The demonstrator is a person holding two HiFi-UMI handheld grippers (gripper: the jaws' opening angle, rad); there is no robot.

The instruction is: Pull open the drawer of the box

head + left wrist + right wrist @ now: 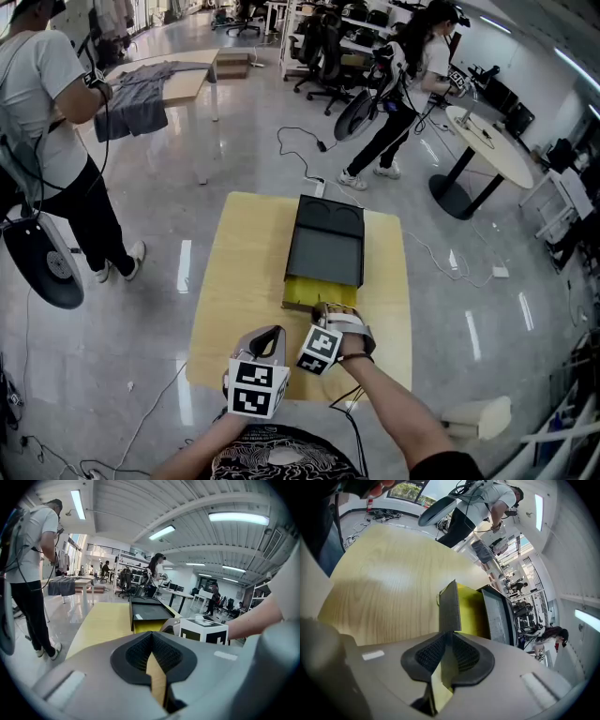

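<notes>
A black box [324,242] lies on the pale wooden table [244,272], and its drawer [319,292] with a yellow inside is pulled partly out toward me. My right gripper [330,314] is at the drawer's front. In the right gripper view the pads of the gripper [449,633] are shut on the dark front panel [450,607], with the yellow inside [471,611] and the box [499,616] beyond. My left gripper [272,339] hangs over the table's near edge, left of the right one. It [152,634] is shut on nothing and faces the drawer [147,626].
A person [56,122] stands left of the table, beside a black disc [42,262] and a desk with grey cloth [141,94]. Another person [403,94] stands at the back near a round table [487,145]. Cables [300,150] run across the floor.
</notes>
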